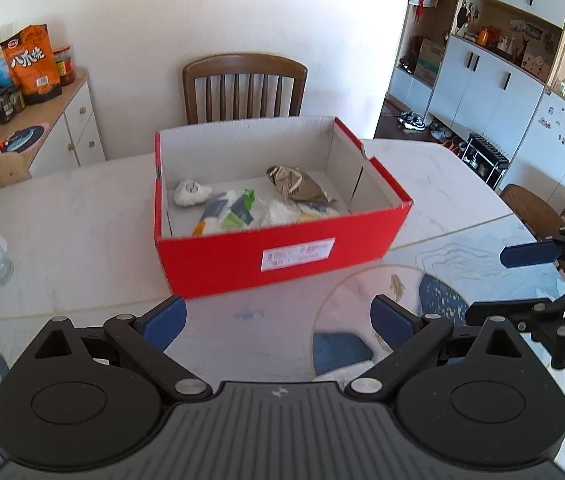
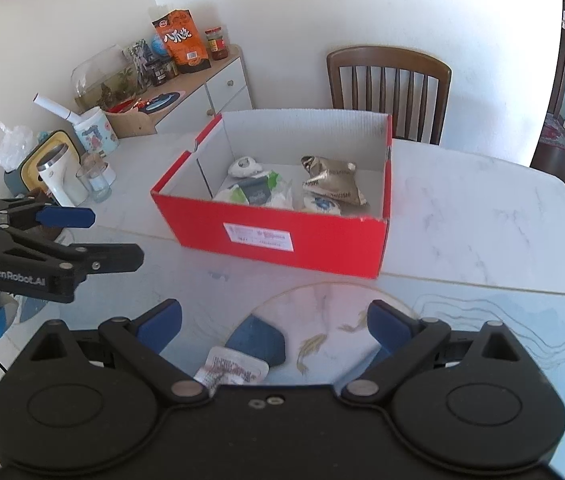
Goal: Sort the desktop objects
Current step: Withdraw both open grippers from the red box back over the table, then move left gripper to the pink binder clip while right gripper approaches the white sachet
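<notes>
The red box (image 1: 282, 256) is sitting open-topped on the bench (image 1: 74, 224), and it serves as the landmark here. Inside it are lying a white lump (image 1: 191, 193) at the far left, a green-and-white packet (image 1: 238, 210) in the middle, and a crumpled brown-gold bag (image 1: 296, 184) at the far right, with a pale round item just in front of that bag.

The left claw (image 1: 278, 322) is hovering on the near side of the box with its jaws standing wide apart and nothing between them; bare bench is showing in the gap. The right claw (image 2: 274, 322) is likewise hovering on the near side of the box, released and gripping nothing. A small white sachet with red print (image 2: 232, 372) is lying on the bench, on the near side of the box, below and between the right claw's fingers, not touched by them.
</notes>
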The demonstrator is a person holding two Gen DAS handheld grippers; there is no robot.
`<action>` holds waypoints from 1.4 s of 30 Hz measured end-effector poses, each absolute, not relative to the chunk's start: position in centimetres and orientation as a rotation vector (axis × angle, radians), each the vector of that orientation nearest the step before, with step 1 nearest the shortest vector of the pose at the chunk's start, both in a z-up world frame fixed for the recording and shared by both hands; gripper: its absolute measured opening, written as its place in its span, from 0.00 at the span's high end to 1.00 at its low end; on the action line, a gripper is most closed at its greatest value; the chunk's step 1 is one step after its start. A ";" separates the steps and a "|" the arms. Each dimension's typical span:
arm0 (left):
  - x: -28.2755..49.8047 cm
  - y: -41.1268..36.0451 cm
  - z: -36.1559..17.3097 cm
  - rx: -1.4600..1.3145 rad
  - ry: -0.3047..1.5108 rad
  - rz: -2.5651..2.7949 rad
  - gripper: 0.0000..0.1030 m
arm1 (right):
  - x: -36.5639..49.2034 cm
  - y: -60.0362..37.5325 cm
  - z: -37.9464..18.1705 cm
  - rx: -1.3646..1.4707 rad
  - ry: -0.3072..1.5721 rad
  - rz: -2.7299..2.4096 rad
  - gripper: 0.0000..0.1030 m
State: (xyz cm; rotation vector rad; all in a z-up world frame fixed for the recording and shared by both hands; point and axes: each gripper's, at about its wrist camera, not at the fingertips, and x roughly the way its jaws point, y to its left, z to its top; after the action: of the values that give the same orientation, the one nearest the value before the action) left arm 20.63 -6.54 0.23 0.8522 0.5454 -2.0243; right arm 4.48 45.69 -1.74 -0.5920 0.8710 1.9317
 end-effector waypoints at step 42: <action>19.7 5.4 -10.6 1.072 0.420 -2.112 0.04 | -3.9 45.9 -11.3 -0.706 1.097 1.762 0.09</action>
State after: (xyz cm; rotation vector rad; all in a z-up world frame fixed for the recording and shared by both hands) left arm 19.69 5.43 -10.65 1.0721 0.4201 -2.1116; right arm -3.88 45.85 -11.25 -0.7062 1.0973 1.7623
